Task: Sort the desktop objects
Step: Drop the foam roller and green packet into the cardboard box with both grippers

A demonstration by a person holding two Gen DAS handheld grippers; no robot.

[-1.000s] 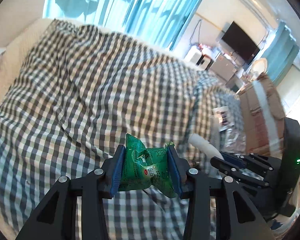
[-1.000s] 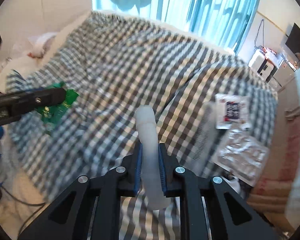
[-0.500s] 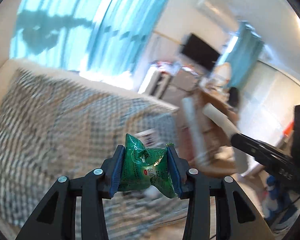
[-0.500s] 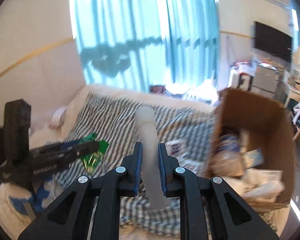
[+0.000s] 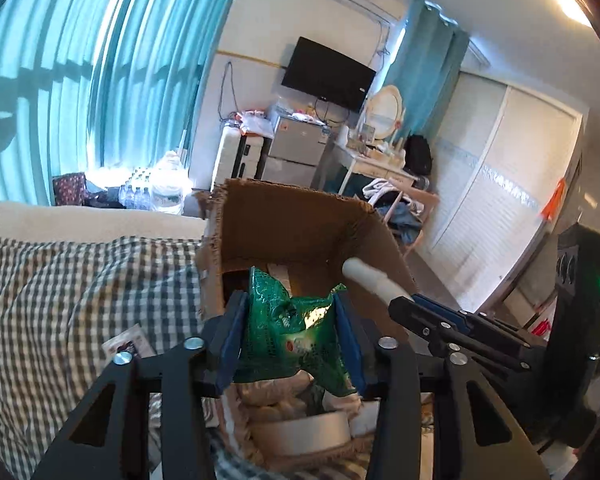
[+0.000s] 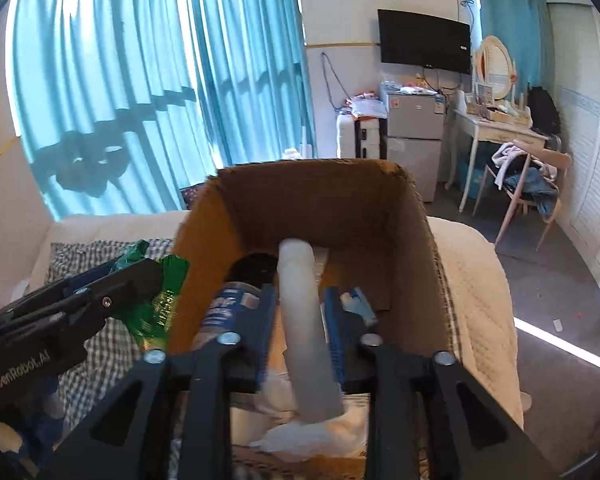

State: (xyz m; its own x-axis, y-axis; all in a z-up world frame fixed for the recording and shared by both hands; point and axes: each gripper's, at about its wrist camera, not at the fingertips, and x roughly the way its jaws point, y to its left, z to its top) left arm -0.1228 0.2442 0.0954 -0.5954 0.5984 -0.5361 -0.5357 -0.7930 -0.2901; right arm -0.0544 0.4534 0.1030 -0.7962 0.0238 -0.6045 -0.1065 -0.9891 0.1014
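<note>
**A:** What is your left gripper [image 5: 290, 332] holding?

**B:** Your left gripper has its blue-padded fingers closed on a crumpled green snack packet [image 5: 292, 340], pinched at both sides. The packet hangs in the air at the near left edge of an open cardboard box [image 5: 300, 220].

**A:** And your right gripper [image 6: 300, 320]?

**B:** Your right gripper is clamped, nearly closed, around a white tube [image 6: 306, 320]. The tube stands almost upright between the pads, one end sticking out beyond the fingertips and the other toward the camera. It is held over the open top of the box, above the things inside.

**A:** What is in the box?

**B:** In the right wrist view, a dark-capped bottle with a blue label [image 6: 228, 304] lies against the left wall, and white wrapped items [image 6: 300, 428] fill the near end. In the left wrist view, a round white container [image 5: 300, 434] sits at the near end.

**A:** What carries the box?

**B:** A bed with a blue and white checked cover [image 5: 60, 300]. The box stands beside the right edge of the cover. A small printed sachet [image 5: 126, 344] lies on the cover, just left of the box.

**A:** Beyond the bed?

**B:** Teal curtains [image 6: 140, 80], a wall television [image 6: 424, 42], a small fridge [image 6: 414, 140] and a dressing table [image 6: 500, 128].
</note>
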